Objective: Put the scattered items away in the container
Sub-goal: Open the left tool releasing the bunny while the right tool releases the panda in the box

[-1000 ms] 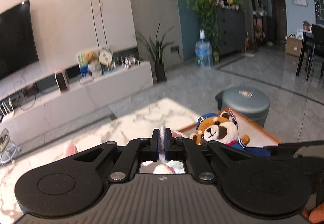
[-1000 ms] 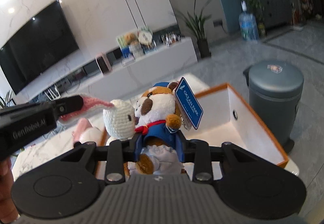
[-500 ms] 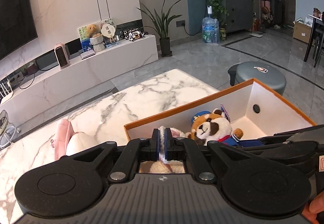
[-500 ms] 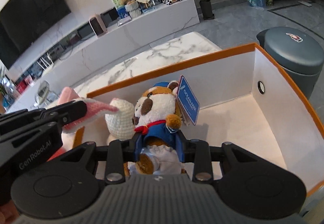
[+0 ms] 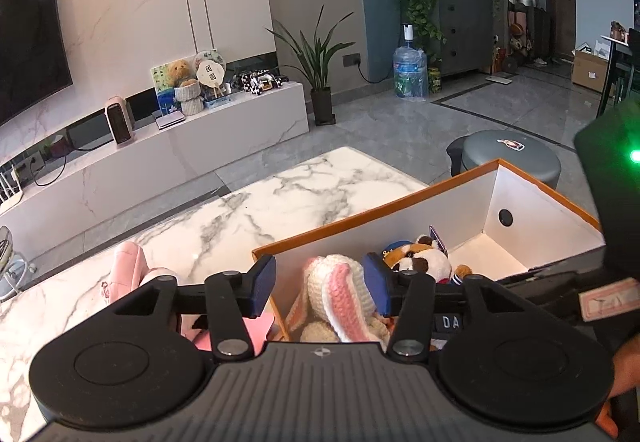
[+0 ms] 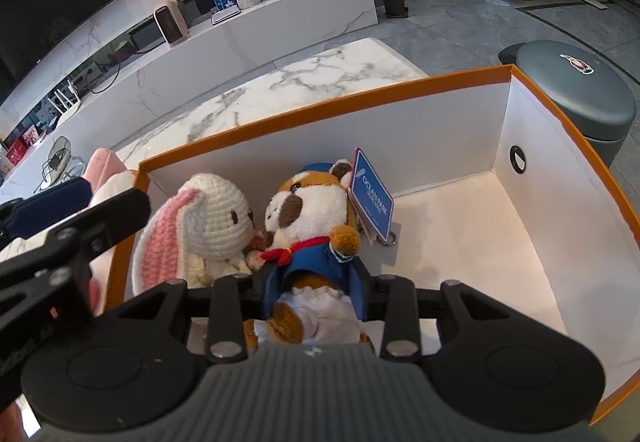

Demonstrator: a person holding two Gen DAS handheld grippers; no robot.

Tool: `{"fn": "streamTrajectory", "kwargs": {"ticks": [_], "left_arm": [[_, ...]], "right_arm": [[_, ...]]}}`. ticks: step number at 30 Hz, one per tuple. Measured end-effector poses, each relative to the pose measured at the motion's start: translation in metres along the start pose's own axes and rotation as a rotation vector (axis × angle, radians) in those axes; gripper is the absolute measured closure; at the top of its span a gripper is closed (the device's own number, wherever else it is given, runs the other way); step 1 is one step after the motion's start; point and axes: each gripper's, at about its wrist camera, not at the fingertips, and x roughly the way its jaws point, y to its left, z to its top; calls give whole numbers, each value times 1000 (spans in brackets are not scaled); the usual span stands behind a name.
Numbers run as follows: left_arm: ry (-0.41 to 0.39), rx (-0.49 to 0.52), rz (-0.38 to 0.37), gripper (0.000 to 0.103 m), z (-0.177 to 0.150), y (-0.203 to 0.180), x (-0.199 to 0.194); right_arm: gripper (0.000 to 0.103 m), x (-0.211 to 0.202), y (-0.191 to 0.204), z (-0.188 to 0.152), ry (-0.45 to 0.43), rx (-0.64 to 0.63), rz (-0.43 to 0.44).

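An orange box [image 6: 320, 102] with white inner walls stands on the marble table [image 5: 280, 202]. A crochet white bunny [image 6: 216, 214] with pink ears lies in its left end. My left gripper [image 5: 318, 278] hangs over the bunny [image 5: 340, 290]; its jaws are opening, and the ear lies between the blue pads [image 5: 262, 280] without being pressed. My right gripper [image 6: 316, 282] is shut on a brown-and-white plush animal [image 6: 308, 210] in a blue outfit with a blue tag, held low inside the box beside the bunny.
A pink plush [image 5: 128, 270] lies on the table just left of the box [image 5: 400, 206]. A grey round bin [image 6: 576, 82] stands on the floor beyond the box's right end. The right half of the box floor [image 6: 480, 234] is bare.
My left jaws went from shut on the bunny's ear to wide apart, letting it go. Both grippers sank toward the box, and the plush animal came down inside it.
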Motion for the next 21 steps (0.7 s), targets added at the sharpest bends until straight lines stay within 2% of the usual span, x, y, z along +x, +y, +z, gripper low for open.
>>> {"fn": "streamTrajectory", "kwargs": {"ticks": [7, 9, 12, 21], "left_arm": [[5, -11, 4, 42, -2, 3, -8], [7, -8, 14, 42, -4, 4, -10], [6, -13, 24, 40, -4, 6, -15], [1, -17, 47, 39, -6, 6, -38]], "right_arm": [[58, 1, 2, -3, 4, 0, -20], [47, 1, 3, -4, 4, -4, -21], [37, -3, 5, -5, -13, -14, -28], [31, -26, 7, -5, -59, -6, -27]]}}
